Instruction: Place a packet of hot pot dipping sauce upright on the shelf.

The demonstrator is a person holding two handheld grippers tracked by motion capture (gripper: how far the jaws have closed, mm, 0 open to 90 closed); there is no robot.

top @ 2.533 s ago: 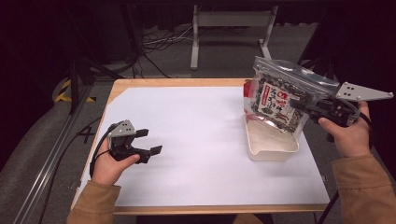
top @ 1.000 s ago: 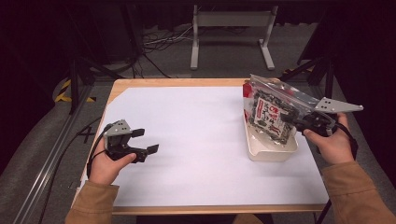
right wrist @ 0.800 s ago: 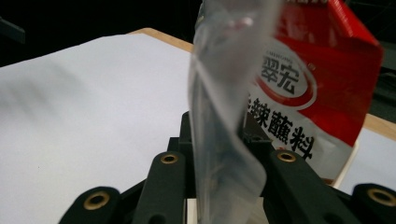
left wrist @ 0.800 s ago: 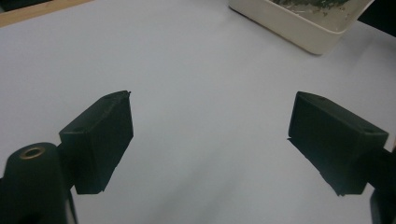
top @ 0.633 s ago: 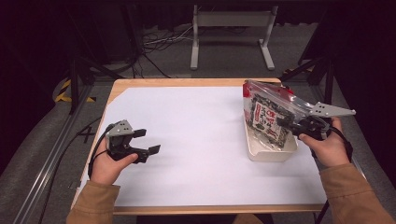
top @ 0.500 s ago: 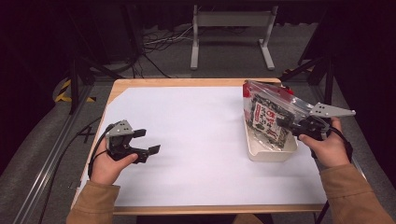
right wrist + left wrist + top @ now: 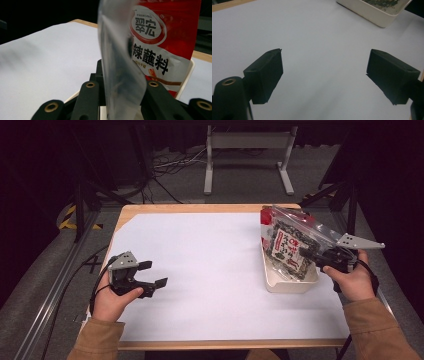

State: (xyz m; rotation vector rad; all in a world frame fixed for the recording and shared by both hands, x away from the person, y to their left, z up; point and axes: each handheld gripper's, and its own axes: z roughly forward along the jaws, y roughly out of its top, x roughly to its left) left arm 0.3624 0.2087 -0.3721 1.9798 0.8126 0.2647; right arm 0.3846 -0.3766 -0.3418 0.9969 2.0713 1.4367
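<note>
Over the cream tray [image 7: 272, 281] at the white sheet's [image 7: 210, 265] right side, my right gripper [image 7: 311, 256] holds a clear seasoning bag [image 7: 287, 242] by its edge, jaws narrowed onto the plastic. From the right gripper view, the bag [image 7: 150, 45] rises between my jaws, its red label upright, its lower part reaching into the tray [image 7: 186, 75]. Well to the left of the tray, my left gripper [image 7: 152, 275] rests low over the sheet, jaws wide apart with nothing between them; the tray [image 7: 372, 12] lies far ahead.
</note>
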